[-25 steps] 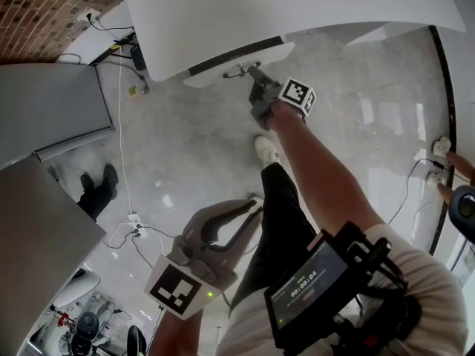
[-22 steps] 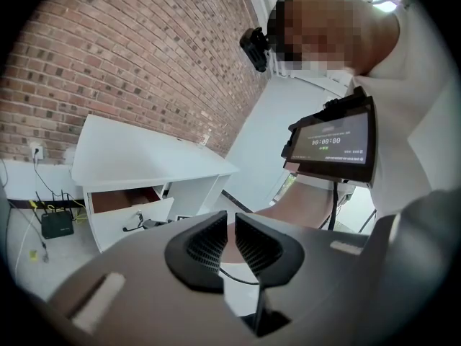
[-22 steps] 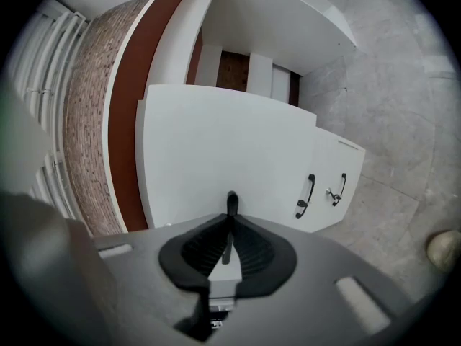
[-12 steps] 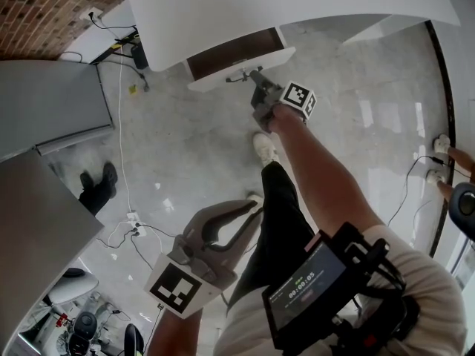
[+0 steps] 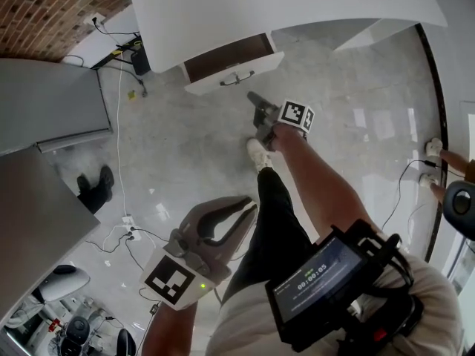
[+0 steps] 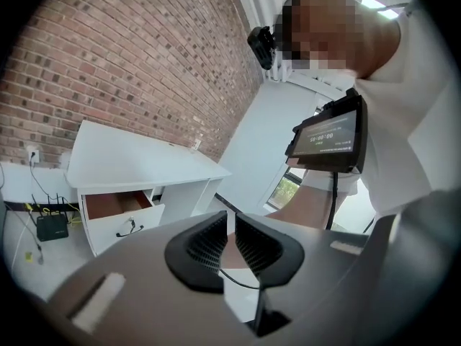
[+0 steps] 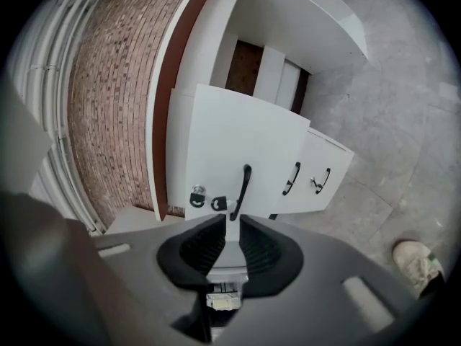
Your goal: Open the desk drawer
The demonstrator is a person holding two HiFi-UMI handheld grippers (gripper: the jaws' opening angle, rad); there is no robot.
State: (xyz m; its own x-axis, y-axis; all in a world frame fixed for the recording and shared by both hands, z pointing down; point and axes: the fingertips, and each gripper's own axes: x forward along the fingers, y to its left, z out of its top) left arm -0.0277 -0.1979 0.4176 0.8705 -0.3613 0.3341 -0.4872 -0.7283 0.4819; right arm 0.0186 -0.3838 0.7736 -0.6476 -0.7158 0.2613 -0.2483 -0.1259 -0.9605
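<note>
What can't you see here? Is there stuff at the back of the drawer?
Back of the drawer: in the head view, the desk top covers it. The part that shows looks bare.
Lower drawers: in the head view, they are hidden under the open one.
Writing on the screen: in the head view and the left gripper view, it is too small to read.

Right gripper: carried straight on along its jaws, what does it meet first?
Probably the black handle on the drawer front, which is centred just beyond the parted jaws of the right gripper. The gap's depth is unclear.
</note>
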